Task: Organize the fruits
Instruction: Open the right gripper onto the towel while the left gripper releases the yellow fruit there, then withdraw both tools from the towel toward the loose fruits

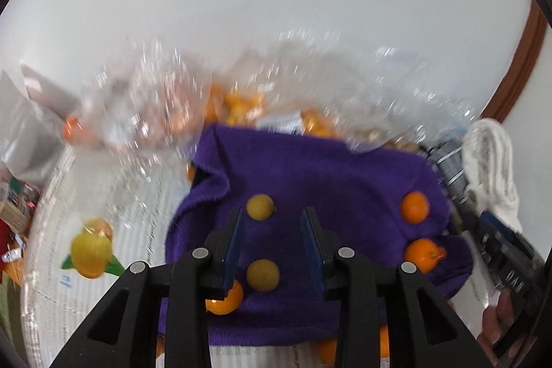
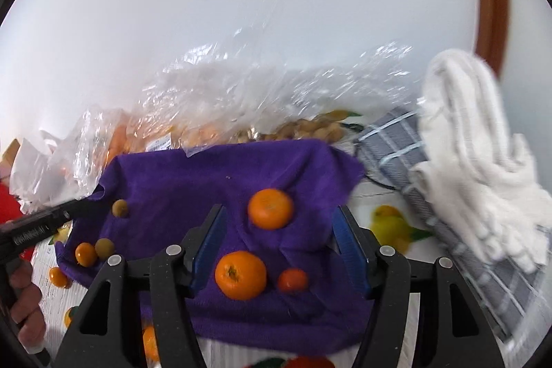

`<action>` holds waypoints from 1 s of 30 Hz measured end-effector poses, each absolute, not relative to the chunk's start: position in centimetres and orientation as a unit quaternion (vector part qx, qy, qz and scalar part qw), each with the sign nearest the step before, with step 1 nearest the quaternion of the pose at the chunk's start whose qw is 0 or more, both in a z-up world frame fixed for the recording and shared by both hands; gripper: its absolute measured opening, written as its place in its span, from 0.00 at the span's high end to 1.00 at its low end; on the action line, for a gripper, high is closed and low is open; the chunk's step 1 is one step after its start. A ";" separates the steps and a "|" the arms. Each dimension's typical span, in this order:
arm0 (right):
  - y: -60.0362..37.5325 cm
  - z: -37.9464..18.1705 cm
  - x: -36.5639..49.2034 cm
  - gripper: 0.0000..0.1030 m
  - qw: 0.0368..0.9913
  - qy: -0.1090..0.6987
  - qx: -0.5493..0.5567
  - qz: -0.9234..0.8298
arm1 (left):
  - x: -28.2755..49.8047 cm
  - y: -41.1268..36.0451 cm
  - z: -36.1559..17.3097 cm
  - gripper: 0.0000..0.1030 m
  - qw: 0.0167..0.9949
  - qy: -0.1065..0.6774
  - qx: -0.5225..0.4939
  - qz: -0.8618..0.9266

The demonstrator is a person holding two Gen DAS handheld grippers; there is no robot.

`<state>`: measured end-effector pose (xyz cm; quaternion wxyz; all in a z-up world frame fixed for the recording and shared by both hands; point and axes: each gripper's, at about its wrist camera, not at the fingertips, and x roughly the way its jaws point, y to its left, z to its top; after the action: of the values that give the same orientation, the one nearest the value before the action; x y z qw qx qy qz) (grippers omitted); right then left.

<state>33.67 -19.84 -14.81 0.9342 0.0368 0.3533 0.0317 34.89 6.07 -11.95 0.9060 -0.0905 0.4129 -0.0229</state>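
Observation:
A purple cloth (image 1: 327,168) lies spread on the table with loose fruit on it. My left gripper (image 1: 272,219) hangs over it, open. A yellow-green fruit (image 1: 263,275) lies between its fingers untouched, a second one (image 1: 260,206) sits just past the tips, and an orange (image 1: 224,297) shows under the left finger. Two oranges (image 1: 415,207) lie at the right. My right gripper (image 2: 279,212) is also open above the cloth (image 2: 207,175). A large orange (image 2: 240,275) lies between its fingers, another (image 2: 270,208) lies near the tips, and a small one (image 2: 292,280) is beside them.
Crinkled clear plastic bags (image 2: 241,99) holding more fruit stand behind the cloth. A white towel (image 2: 476,143) on a grey checked cloth (image 2: 390,140) is at the right. More small oranges (image 2: 58,276) lie on the lemon-print tablecloth (image 1: 91,250). A hand (image 2: 24,309) holds the left gripper.

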 end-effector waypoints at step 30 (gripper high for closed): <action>-14.5 -17.4 22.9 0.46 0.913 0.390 -0.011 0.122 | 21.3 12.5 -16.0 0.60 0.916 0.388 -0.085 0.050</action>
<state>22.88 -14.53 -17.38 0.9128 -0.0107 0.3896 0.1221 21.31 12.48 -16.03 0.9163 -0.0851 0.3882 0.0503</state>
